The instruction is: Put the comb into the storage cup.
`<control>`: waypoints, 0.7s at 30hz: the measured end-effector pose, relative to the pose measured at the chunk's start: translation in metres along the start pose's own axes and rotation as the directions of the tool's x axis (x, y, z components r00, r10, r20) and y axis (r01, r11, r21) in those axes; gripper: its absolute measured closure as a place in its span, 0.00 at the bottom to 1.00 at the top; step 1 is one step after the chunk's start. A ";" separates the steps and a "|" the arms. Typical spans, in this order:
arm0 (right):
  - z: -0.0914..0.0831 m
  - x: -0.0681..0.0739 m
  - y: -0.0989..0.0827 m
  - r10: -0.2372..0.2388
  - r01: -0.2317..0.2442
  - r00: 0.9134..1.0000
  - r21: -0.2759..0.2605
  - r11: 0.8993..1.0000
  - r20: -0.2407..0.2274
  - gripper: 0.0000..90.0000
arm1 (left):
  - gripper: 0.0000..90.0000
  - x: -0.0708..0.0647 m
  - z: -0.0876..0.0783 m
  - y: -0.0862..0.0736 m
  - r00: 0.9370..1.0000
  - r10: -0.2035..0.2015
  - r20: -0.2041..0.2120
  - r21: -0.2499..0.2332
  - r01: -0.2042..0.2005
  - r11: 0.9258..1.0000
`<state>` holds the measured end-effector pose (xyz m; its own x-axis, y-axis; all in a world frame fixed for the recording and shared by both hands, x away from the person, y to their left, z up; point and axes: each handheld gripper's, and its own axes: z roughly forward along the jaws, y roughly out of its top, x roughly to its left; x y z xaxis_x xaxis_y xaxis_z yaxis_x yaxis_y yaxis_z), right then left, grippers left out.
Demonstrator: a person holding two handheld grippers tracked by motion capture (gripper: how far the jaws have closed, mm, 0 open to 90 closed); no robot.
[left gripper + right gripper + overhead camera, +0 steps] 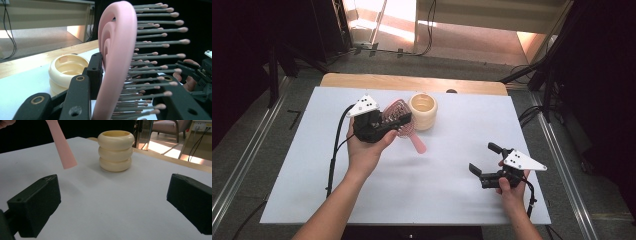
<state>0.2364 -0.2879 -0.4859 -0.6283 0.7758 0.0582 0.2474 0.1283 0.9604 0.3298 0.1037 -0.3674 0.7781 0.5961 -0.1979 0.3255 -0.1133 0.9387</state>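
The left gripper point(388, 123) is clamped on the head of the pink brush point(399, 116); in the left gripper view its two jaws press the head point(117, 57) from either side, one on the smooth back, one among the bristles; the brush is lifted off the table point(422, 190), handle point(61, 146) slanting down and away from the fingers, its end hanging free above the white top; just beyond the fingertips, on the far side of the brush head, stands the cream cup point(423, 111), upright, mouth open, not touching brush or jaws as far as I can tell; the right gripper point(484, 161) is well apart from all this, near the person's edge, its jaws spread wide with nothing between them; in the right gripper view the cup point(115, 150) sits ahead between the two jaws and far off, the handle hanging to one side of it; my reading: picking up the brush is done and it has been carried close to the cup; what is left is probably to tip the handle into the cup's mouth and let go, perhaps with the right gripper steadying the cup; nothing is in the cup yet
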 end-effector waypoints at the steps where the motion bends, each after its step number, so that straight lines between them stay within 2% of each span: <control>1: -0.001 -0.001 -0.001 -0.002 0.002 1.000 -0.003 1.000 0.003 0.00 | 0.71 0.000 0.000 0.001 1.000 -0.002 0.001 -0.001 0.002 1.000; 21: -0.028 -0.012 -0.022 0.018 -0.019 0.999 0.024 1.000 0.051 0.00 | 0.71 0.008 0.003 0.010 1.000 -0.007 -0.012 -0.017 0.006 1.000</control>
<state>0.2179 -0.3178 -0.5003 -0.5854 0.8084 0.0615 0.2769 0.1281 0.9523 0.3410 0.1047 -0.3604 0.7692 0.6067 -0.2006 0.3214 -0.0960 0.9421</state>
